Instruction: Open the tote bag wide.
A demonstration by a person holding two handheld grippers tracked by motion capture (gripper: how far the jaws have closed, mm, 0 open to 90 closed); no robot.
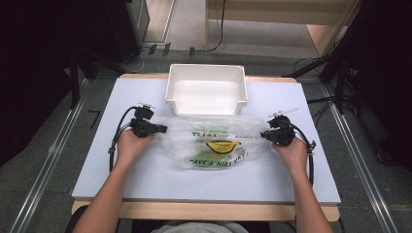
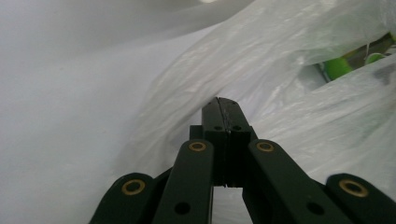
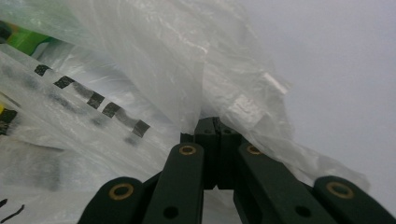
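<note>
A thin clear plastic bag (image 1: 194,133) with a yellow smile print and green and black lettering lies spread across the middle of the table. My left gripper (image 1: 163,128) meets the bag's left edge, jaws pressed together with the film gathered at their tip (image 2: 224,103). At the bag's right edge is my right gripper (image 1: 263,135), its jaws also shut, with folds of film draped over their tip (image 3: 214,122). The bag (image 2: 280,60) (image 3: 140,56) stretches between the two grippers. Whatever is inside it is hidden apart from green print.
A white rectangular bin (image 1: 206,67) stands at the far middle of the pale table (image 1: 145,174), just behind the bag. The table's wooden front edge runs near the person's body. Dark stands and cables flank the table on the floor.
</note>
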